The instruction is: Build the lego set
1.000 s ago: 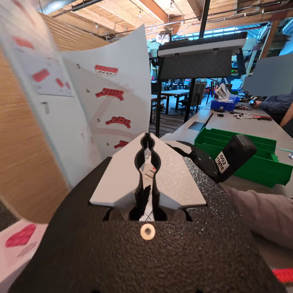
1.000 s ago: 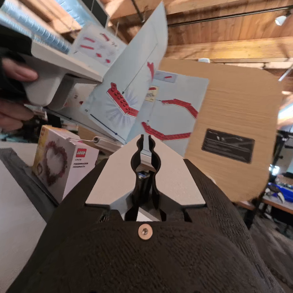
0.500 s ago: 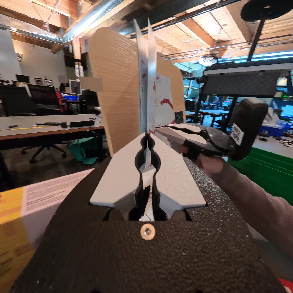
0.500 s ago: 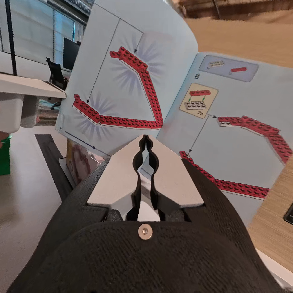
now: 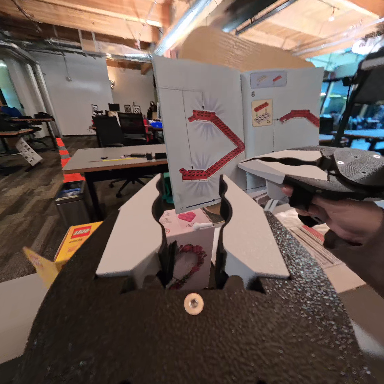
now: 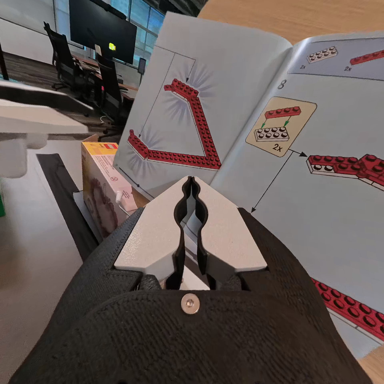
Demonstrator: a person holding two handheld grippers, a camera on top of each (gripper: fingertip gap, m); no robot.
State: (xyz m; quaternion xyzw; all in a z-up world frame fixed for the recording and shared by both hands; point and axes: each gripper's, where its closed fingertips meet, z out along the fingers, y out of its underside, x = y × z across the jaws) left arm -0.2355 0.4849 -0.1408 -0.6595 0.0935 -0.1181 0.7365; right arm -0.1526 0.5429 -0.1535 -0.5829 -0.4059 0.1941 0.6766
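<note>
Left gripper (image 5: 190, 194), frame centre, has its grey fingers spread wide with nothing between them; right gripper (image 6: 190, 178), tips pressed together at centre frame, looks to be pinching the lower edge near the fold of the pale-blue open instruction booklet (image 6: 239, 116) – contact itself is hidden, so a judgement. The booklet stands upright against a tan wooden board (image 5: 228, 52), above the white-and-pink cardboard set box with a heart picture (image 5: 190, 249) at lower centre. No loose bricks or built parts visible – task looks barely begun, all assembly left.
</note>
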